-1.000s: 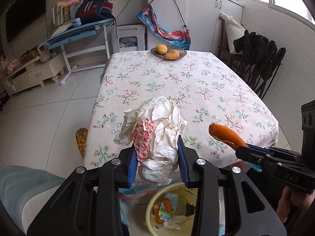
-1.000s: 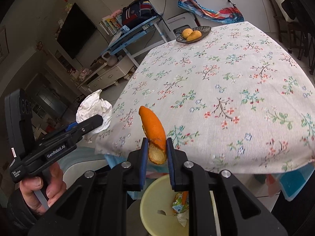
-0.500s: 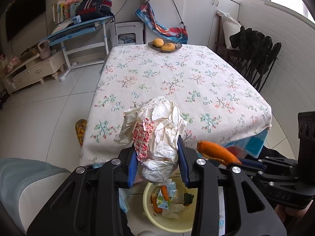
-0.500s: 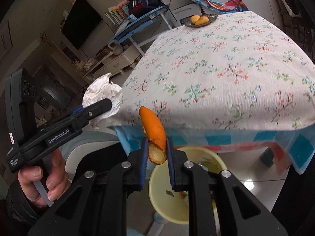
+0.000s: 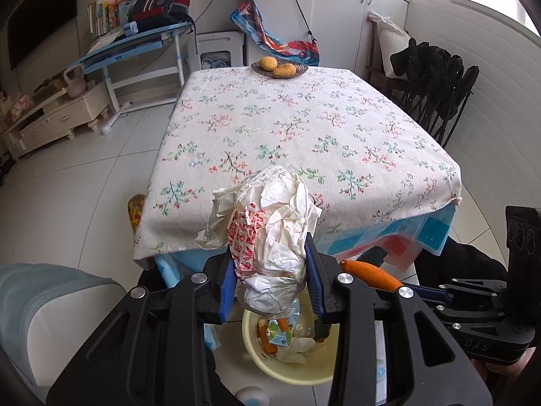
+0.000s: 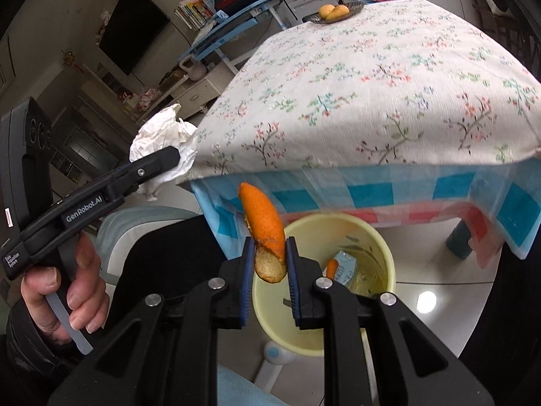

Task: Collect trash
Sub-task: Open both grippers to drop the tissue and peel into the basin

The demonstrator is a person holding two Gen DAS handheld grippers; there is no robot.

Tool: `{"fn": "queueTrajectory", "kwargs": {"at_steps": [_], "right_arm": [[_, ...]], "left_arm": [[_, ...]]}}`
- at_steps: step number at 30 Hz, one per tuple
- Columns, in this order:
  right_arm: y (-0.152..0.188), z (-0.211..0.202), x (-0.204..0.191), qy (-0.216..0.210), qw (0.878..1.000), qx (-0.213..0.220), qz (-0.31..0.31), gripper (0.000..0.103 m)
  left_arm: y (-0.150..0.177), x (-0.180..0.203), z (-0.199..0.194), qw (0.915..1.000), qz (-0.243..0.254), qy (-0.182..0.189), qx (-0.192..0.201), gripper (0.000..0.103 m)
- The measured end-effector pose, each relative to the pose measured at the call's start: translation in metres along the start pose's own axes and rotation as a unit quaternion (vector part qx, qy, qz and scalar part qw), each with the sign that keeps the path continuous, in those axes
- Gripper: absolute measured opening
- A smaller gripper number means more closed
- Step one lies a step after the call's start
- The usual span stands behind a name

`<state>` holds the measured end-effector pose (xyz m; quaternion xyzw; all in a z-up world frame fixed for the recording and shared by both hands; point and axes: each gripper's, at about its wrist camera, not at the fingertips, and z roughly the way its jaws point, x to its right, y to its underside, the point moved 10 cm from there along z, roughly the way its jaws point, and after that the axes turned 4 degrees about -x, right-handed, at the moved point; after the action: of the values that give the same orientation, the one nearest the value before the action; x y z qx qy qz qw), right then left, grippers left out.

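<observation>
We see crumpled white paper wrapper (image 5: 274,233) with red print, held upright above yellow bin (image 5: 324,372), orange peel (image 6: 265,230) curved, upright, just right of it, bin part-filled with scraps

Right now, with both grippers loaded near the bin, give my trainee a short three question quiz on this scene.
1. True or false: the left gripper grips crumpled paper.
2. What does the right gripper hold: A orange peel, B a mango, C a carton?
3. What sits on the far end of the table?

Key: 1 true. 2 A. 3 a dish of yellow fruit; the yellow bin is on the floor below both grippers.
</observation>
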<state>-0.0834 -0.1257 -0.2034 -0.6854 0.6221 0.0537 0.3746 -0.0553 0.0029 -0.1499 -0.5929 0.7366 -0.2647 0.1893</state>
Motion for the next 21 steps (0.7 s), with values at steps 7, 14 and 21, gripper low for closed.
{"fn": "queueTrajectory", "kwargs": {"at_steps": [7, 14, 21], "right_arm": [[0.015, 0.011, 0.001, 0.008, 1.0, -0.024, 0.005, 0.019], [0.027, 0.018, 0.009, 0.024, 0.999, -0.041, 0.017, 0.034], [0.026, 0.013, 0.011, 0.029, 0.999, -0.032, 0.021, 0.037]], "left_arm": [[0.029, 0.009, 0.013, 0.9994, 0.003, 0.014, -0.031, 0.034], [0.063, 0.019, 0.029, 0.9968, 0.007, 0.032, -0.072, 0.035], [0.072, 0.019, 0.034, 0.9957, 0.009, 0.029, -0.088, 0.039]]}}
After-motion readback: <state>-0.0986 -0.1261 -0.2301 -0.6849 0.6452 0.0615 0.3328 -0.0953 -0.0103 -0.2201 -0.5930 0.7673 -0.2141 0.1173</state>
